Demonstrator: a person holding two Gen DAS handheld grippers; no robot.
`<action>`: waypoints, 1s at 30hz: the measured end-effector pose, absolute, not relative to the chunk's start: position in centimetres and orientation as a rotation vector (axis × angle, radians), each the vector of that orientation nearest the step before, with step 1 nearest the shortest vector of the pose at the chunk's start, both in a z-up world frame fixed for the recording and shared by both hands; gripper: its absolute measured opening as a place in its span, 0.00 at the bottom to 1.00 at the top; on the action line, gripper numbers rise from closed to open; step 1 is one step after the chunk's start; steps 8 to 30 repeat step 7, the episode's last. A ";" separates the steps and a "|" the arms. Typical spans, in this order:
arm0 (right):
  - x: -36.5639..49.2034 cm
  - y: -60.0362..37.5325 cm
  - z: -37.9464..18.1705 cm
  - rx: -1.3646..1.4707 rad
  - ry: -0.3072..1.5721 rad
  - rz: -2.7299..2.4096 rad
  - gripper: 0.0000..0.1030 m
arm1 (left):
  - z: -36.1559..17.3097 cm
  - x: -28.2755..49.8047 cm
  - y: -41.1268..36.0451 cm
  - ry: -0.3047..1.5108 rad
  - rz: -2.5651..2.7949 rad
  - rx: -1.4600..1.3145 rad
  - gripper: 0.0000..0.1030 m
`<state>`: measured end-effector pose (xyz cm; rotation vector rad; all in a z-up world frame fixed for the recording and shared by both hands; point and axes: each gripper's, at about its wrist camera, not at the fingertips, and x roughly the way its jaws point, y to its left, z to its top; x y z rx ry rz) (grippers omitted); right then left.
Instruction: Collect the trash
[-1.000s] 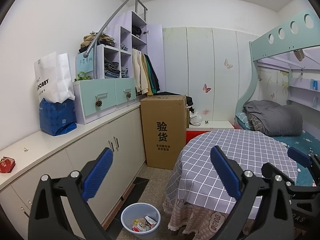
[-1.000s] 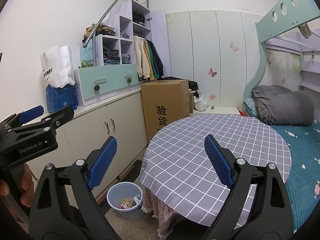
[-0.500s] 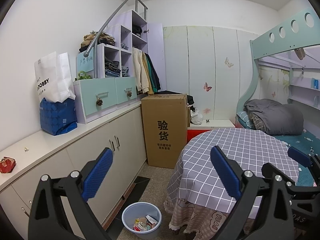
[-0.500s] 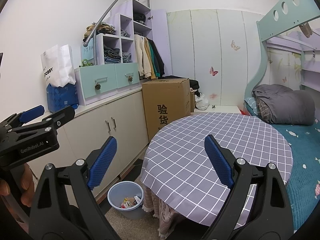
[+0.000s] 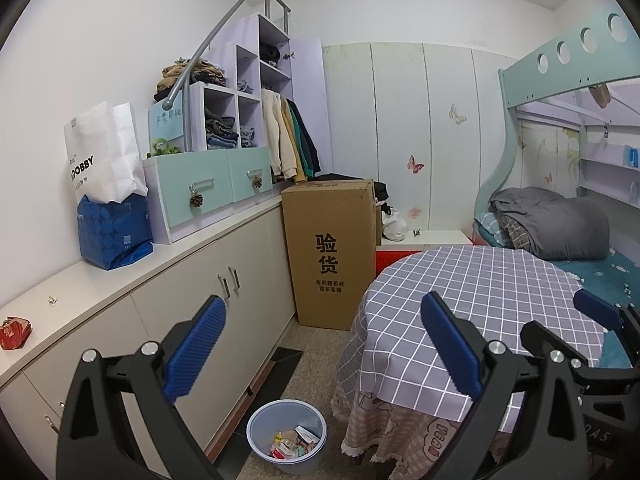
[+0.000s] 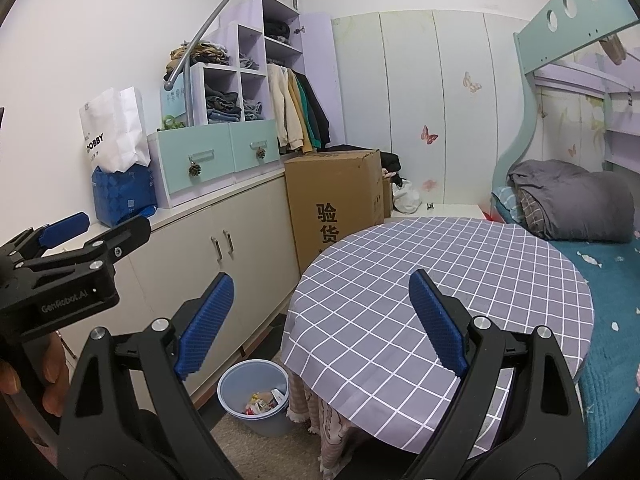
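Note:
A pale blue trash bin (image 5: 286,435) holding several wrappers stands on the floor between the cabinets and the round table; it also shows in the right wrist view (image 6: 253,396). A red crumpled wrapper (image 5: 14,333) lies on the cabinet top at the far left. My left gripper (image 5: 320,344) is open and empty, held above the bin and the table's edge. My right gripper (image 6: 320,322) is open and empty over the table. The left gripper shows at the left of the right wrist view (image 6: 64,236).
A round table with a grey checked cloth (image 5: 480,300) fills the right. A tall cardboard box (image 5: 330,256) stands against the white cabinets (image 5: 224,292). A blue and white bag (image 5: 108,200) sits on the cabinet top. A bunk bed (image 5: 560,232) is behind.
Both grippers have drifted slightly, the view shifting a little toward the table. Both stay open and empty.

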<state>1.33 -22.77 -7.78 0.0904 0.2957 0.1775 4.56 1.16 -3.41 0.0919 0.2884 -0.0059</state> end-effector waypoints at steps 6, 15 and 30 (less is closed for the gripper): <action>2.8 -23.9 -9.1 0.116 0.327 0.178 0.85 | -4.5 6.2 1.0 0.329 0.026 0.098 0.93; 3.1 -24.2 -9.4 0.120 0.335 0.177 0.85 | -4.8 6.5 0.9 0.339 0.028 0.101 0.93; 3.1 -24.2 -9.4 0.120 0.335 0.177 0.85 | -4.8 6.5 0.9 0.339 0.028 0.101 0.93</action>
